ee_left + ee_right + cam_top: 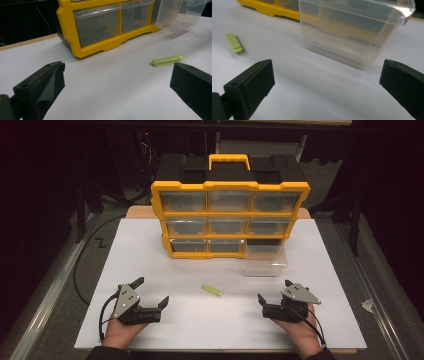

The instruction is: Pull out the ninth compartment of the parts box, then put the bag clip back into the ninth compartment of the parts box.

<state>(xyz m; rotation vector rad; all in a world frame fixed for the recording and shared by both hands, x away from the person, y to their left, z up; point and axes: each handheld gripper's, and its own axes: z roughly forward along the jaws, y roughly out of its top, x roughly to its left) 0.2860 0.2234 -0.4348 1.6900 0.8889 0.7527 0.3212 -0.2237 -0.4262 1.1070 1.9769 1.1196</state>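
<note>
A yellow and black drawer organizer (229,215) (100,27) stands at the back of the white table. Its bottom right clear drawer (265,260) (352,32) (178,15) is pulled out and rests on the table in front of its slot. A small green clip (212,290) (167,60) (234,43) lies flat mid-table. My left gripper (150,292) (117,82) sits at the near left, open and empty. My right gripper (274,291) (327,75) sits at the near right, open and empty, with its jaws facing the clear drawer.
The white board (150,250) covers a wooden table with edges on all sides. Cables trail on the floor at the left. A crumpled scrap (367,305) lies off the board at the right. Dark surroundings ring the table.
</note>
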